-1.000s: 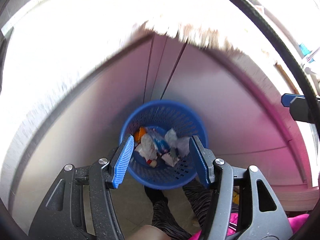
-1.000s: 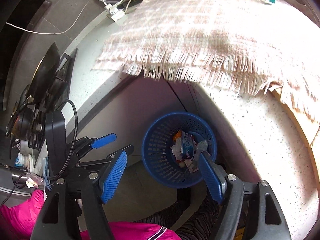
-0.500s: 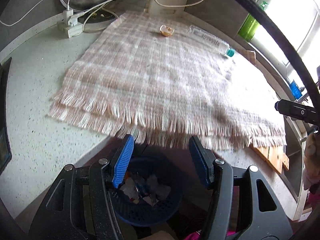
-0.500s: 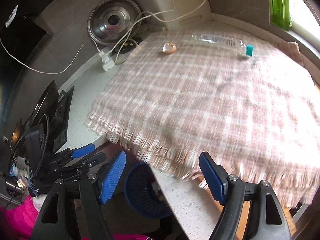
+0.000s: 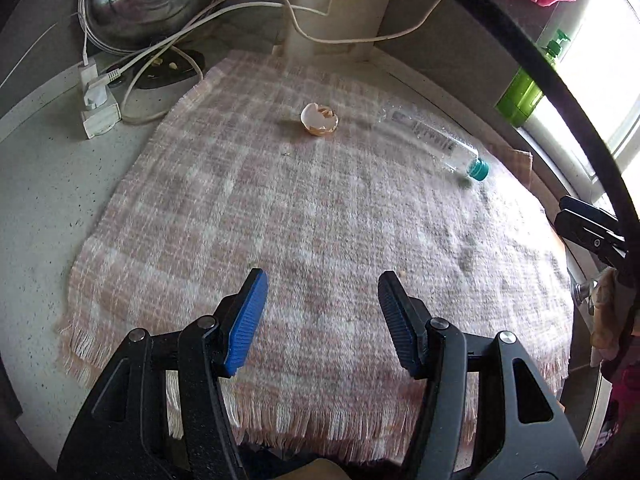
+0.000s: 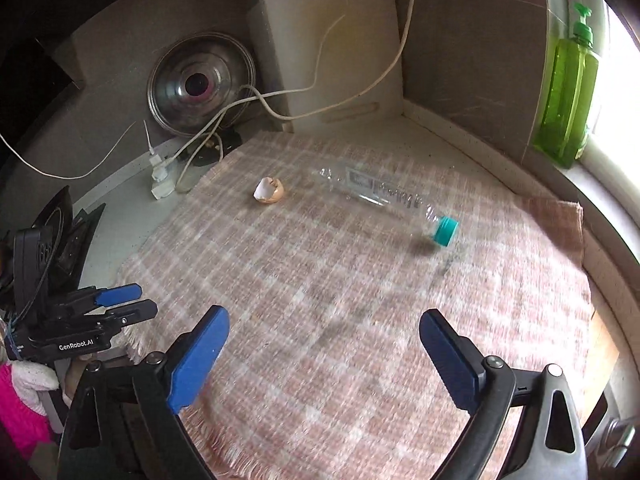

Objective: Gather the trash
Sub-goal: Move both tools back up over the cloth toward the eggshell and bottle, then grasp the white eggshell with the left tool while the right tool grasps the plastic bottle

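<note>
Two items remain on the plaid cloth [image 6: 320,320]: eggshell [image 6: 269,191], and plastic bottle [image 6: 384,196] probably nearer right gripper [image 6: 324,356], just opened wide, empty; left gripper [image 5: 320,320] half-open, empty.

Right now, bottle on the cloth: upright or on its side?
On its side. The plastic bottle lies flat on the checked cloth, its teal cap pointing sideways toward the window.

A pale speckled bench [image 5: 36,184] carries a pink plaid cloth [image 5: 304,216] with its fringe hanging over the near edge. On the cloth lie a broken eggshell [image 5: 319,119] and a clear bottle [image 5: 436,140] on its side, apart. Left of the cloth, a white plug block [image 5: 96,110] and cables rest on the bench.
</note>
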Tool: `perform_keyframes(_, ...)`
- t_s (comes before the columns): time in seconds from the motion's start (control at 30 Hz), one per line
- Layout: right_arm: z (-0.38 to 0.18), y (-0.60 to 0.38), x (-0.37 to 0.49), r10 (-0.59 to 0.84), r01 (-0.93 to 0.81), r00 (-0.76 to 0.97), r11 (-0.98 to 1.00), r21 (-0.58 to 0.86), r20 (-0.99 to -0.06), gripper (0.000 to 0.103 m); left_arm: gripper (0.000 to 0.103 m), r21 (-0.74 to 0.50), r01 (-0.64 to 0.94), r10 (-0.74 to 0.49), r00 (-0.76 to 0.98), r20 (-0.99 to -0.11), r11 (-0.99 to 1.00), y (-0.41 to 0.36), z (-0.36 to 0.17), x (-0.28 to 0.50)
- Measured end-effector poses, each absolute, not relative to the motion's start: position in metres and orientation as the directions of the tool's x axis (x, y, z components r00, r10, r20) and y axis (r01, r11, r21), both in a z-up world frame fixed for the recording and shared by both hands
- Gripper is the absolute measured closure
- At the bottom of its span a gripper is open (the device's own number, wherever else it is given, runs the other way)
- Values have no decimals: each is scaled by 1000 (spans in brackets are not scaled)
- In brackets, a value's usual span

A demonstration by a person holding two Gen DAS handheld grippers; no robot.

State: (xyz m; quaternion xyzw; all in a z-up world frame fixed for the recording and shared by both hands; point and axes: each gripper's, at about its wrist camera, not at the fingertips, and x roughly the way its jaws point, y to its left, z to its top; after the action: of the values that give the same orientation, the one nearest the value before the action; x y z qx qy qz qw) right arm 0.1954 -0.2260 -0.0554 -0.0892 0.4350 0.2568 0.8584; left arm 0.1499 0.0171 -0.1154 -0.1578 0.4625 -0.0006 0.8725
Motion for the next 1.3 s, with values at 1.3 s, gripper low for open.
perform_keyframes(1.3,-125,-180,380,298,-729,307,684,-21,-904,1,45,-224,-217,-88,504,-859,950,22,-163,364)
